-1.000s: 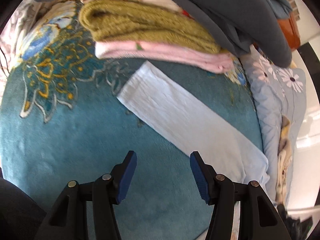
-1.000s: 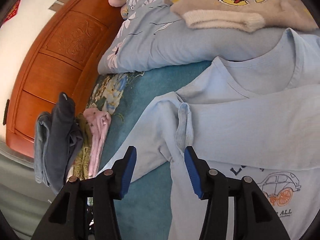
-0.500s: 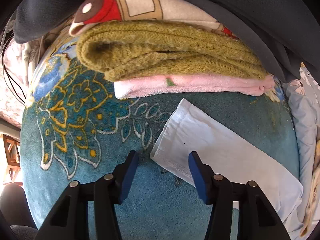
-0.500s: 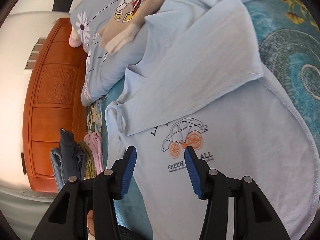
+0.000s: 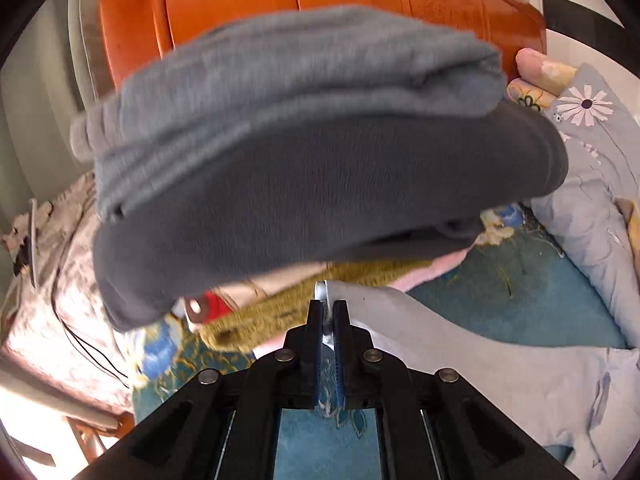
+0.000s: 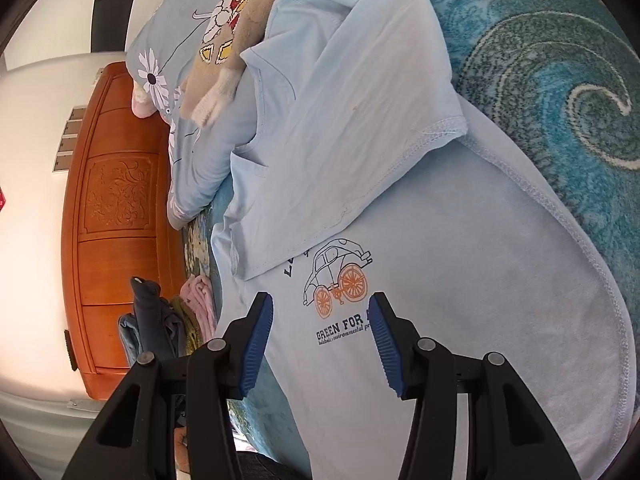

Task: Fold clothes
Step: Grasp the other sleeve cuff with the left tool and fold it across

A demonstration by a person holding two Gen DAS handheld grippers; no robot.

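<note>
Left gripper [image 5: 329, 322] clamped tight on the cuff end of the pale blue cotton T-shirt's long sleeve [image 5: 432, 334], cloth visible pinched between the blue pads [image 5: 339, 344]; held by the very tip, probably so the sleeve could be drawn across the shirt body in one flat strip. Right gripper [image 6: 320, 340] spread wide and holding nothing, poised just above the T-shirt [image 6: 460, 320] near the small car-and-bicycle print [image 6: 338, 276], likely placed there to pin or steady the body while the sleeve crossed over. Other sleeve [image 6: 360, 120] already laid diagonally across the chest, so roughly halfway through the sleeve stage by the look of it. T-shirt spread on the teal patterned plush blanket [image 6: 560, 80], collar toward the pale blue flower-print pillow [image 6: 168, 40]. Just beyond the pinched cuff, a stack of folded clothes [image 5: 312, 176]: dark grey and blue-grey knits on top, an olive knit and a pink piece underneath, blurred and filling much of the left wrist view. Close enough to the cuff to snag on a careless lift. Beige fuzzy sweater [image 6: 224, 52] lying on the pillow, touching the T-shirt's collar edge. Carved orange wooden headboard [image 6: 116, 220] behind the pillow and the stack.
</note>
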